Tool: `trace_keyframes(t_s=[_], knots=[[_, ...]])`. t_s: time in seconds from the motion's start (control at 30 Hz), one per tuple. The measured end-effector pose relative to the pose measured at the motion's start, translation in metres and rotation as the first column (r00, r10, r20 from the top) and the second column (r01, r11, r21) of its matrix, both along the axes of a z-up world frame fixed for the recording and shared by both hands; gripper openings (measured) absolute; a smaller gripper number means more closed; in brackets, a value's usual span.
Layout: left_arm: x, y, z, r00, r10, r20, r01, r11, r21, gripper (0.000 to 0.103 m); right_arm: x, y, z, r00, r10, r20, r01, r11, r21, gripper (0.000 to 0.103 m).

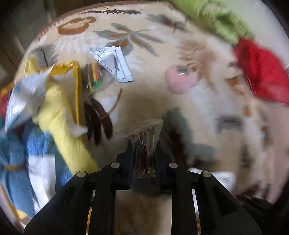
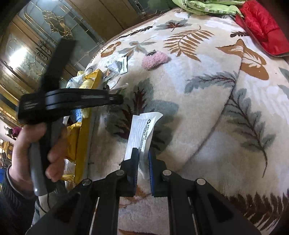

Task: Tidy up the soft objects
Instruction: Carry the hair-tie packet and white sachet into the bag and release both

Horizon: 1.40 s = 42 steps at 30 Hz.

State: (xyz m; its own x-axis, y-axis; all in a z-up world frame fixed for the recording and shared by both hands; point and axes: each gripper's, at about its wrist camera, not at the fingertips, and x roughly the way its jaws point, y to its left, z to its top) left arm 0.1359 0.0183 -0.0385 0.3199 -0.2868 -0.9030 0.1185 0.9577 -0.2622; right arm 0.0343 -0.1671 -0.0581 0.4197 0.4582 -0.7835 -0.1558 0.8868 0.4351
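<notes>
My left gripper (image 1: 144,153) is shut on a clear plastic bag of coloured bands (image 1: 145,142) and holds it above the leaf-patterned blanket (image 1: 153,101). My right gripper (image 2: 143,159) is shut on a white printed packet (image 2: 142,133). A pink fluffy sock (image 1: 178,80) lies on the blanket ahead; it also shows in the right wrist view (image 2: 154,59). The left gripper with the person's hand (image 2: 45,144) shows at the left of the right wrist view. A yellow soft cloth (image 1: 61,115) and a blue one (image 1: 16,150) lie in a pile at the left.
A gold-edged bag (image 1: 75,76) and white wrappers (image 1: 112,63) lie near the pile. A red padded jacket (image 2: 261,25) and a green cloth (image 2: 207,5) lie at the far right. A glass-fronted wooden cabinet (image 2: 36,45) stands beyond the blanket's edge.
</notes>
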Motion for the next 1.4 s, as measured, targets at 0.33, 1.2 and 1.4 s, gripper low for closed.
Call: trace_keyframes(t_s=[0.33,1.2,1.4], knots=[[-0.12,0.129,0.092,0.953,0.218,0.208,-0.144,0.937,-0.319,0.018,-0.01,0.015,0.027,0.998,0.019,0.063,-0.027,0.99,0.139,0.007],[-0.079,0.197,0.019,0.944,0.312,0.105,-0.278,0.926,-0.254,0.018,0.058,0.191,0.045,0.979,0.202,0.007,-0.202,0.971,0.129,0.013],[-0.098,0.2,0.02,0.944,0.301,0.139,-0.248,0.92,-0.303,0.029,0.046,0.188,0.051,0.976,0.207,0.065,-0.213,0.971,0.108,0.036]])
